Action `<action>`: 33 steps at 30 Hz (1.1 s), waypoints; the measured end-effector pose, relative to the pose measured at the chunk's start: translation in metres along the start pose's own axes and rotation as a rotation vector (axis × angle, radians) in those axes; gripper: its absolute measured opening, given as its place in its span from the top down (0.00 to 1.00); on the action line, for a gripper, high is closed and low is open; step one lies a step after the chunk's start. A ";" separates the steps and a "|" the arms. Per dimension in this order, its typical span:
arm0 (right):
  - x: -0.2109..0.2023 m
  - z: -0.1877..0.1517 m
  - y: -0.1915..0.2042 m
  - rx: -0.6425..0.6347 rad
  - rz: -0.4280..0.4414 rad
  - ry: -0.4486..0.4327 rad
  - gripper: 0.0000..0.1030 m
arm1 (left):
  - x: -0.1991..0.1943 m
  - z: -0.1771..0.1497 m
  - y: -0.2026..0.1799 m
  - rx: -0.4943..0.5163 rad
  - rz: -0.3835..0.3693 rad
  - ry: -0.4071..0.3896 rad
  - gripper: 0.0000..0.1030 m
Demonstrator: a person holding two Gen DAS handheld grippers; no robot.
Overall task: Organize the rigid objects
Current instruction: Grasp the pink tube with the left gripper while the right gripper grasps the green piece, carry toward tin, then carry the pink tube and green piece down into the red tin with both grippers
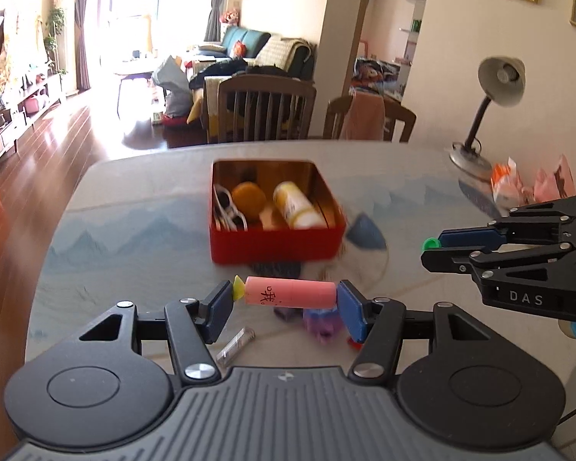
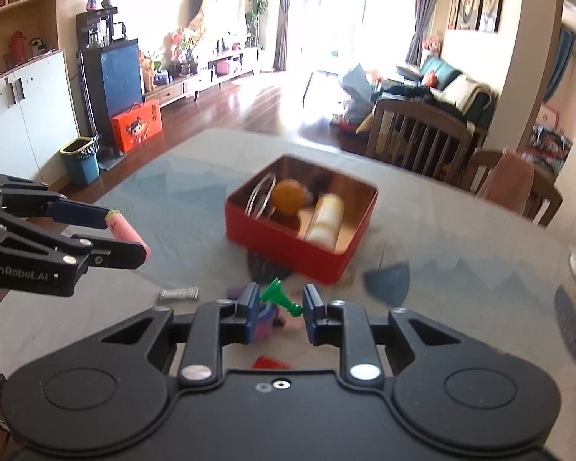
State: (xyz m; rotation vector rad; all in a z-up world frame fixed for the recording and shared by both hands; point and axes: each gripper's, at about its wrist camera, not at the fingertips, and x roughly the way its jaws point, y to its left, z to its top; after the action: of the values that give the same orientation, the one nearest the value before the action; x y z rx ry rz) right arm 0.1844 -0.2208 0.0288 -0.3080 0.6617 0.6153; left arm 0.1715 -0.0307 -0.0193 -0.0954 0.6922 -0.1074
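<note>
Left wrist view: the left gripper (image 1: 286, 299) fills the lower centre of the frame, its blue pads (image 1: 351, 313) set fairly wide and clamped end-on against a pink cylinder (image 1: 291, 295) with a yellow tip, held crosswise above the table (image 1: 134, 207). At the right edge the right gripper (image 1: 434, 250) enters, its jaws nearly closed on a small green piece (image 1: 431, 244). A red tin (image 1: 276, 246) stands open at mid-frame, holding an orange ball (image 1: 249, 199), a pale yellow bottle (image 1: 297, 207) and white rings (image 1: 226, 207). A clear tube (image 1: 236, 345) and purple pieces (image 1: 322, 322) lie on the table below the pink cylinder; a dark blue wedge (image 1: 364, 232) lies just right of the tin.

Right wrist view: the green piece (image 2: 280, 297) is a small cone-headed peg, pinched slantwise between narrow jaws at lower centre. The left gripper (image 2: 124, 236) and its pink cylinder (image 2: 128, 236) appear at centre left; the tin (image 2: 288, 253) sits beyond, at mid-frame.

Step in hand, by judgement: both pieces are lifted clear of the table and are being carried toward the tin. The next move calls for bringing each gripper over the open tin in turn, lowering into free space beside the bottle and ball, then opening the jaws.
</note>
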 end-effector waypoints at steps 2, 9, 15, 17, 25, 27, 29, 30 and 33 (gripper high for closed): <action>0.001 0.010 -0.004 -0.010 -0.007 -0.017 0.77 | 0.002 0.011 0.000 0.006 0.007 -0.013 0.43; 0.012 0.040 -0.025 -0.023 -0.030 -0.060 0.77 | 0.018 0.040 -0.005 0.034 0.029 -0.040 0.43; 0.037 0.069 -0.047 -0.025 -0.048 -0.078 0.77 | 0.046 0.061 -0.007 0.043 0.046 -0.038 0.43; 0.049 0.079 -0.056 -0.016 -0.047 -0.075 0.77 | 0.058 0.068 -0.008 0.039 0.053 -0.033 0.43; 0.102 0.089 -0.081 0.011 -0.012 -0.032 0.77 | 0.113 0.090 -0.010 0.024 0.078 0.005 0.43; 0.116 0.090 -0.085 0.012 -0.002 -0.017 0.77 | 0.125 0.091 -0.010 0.014 0.079 0.018 0.43; 0.130 0.092 -0.087 0.012 0.006 -0.003 0.77 | 0.138 0.094 -0.010 0.007 0.087 0.033 0.43; 0.137 0.093 -0.089 0.013 0.013 0.005 0.77 | 0.145 0.095 -0.009 0.004 0.089 0.041 0.43; 0.157 0.094 -0.092 0.013 0.023 0.025 0.77 | 0.164 0.098 -0.008 0.000 0.098 0.063 0.43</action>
State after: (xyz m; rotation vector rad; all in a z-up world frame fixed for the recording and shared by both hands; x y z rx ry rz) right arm 0.3845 -0.1823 0.0040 -0.2969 0.6939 0.6301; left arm 0.3591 -0.0554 -0.0473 -0.0585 0.7581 -0.0163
